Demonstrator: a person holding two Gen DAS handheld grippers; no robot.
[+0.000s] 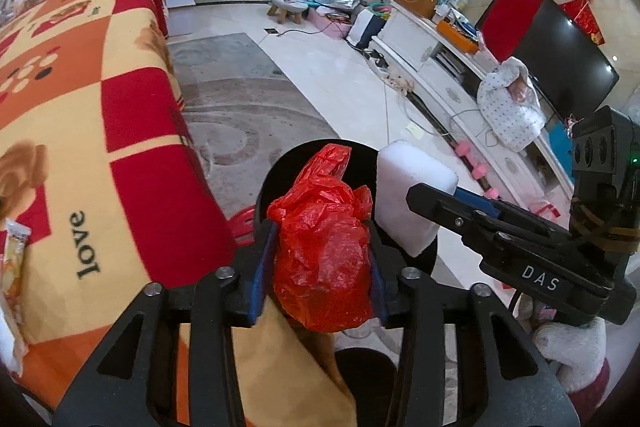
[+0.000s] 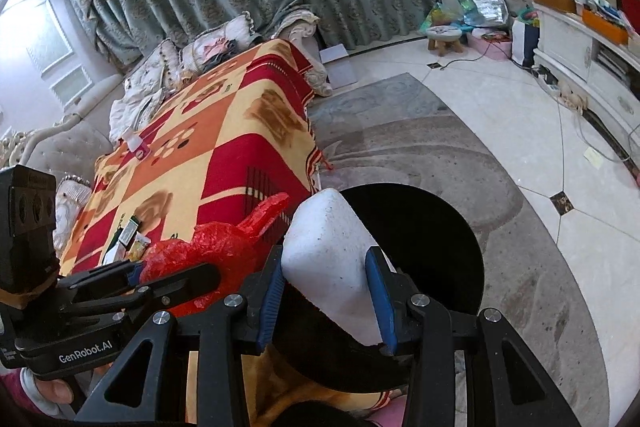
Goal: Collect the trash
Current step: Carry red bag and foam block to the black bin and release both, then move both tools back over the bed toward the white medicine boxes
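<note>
My left gripper (image 1: pixel 322 259) is shut on a crumpled red plastic bag (image 1: pixel 324 251) and holds it over the near rim of a round black bin (image 1: pixel 280 171). My right gripper (image 2: pixel 328 291) is shut on a white foam block (image 2: pixel 328 251) and holds it above the black bin (image 2: pixel 440 247). The right gripper and its foam block (image 1: pixel 412 199) show at the right in the left wrist view. The left gripper and the red bag (image 2: pixel 208 247) show at the left in the right wrist view. The two grippers are side by side, close together.
A table under a red, orange and yellow checked blanket (image 2: pixel 208 147) stands left of the bin, with small wrappers (image 2: pixel 128 239) on it. A grey rug (image 2: pixel 420 131) lies under the bin. A white TV cabinet (image 1: pixel 440 67) and cables are at the right.
</note>
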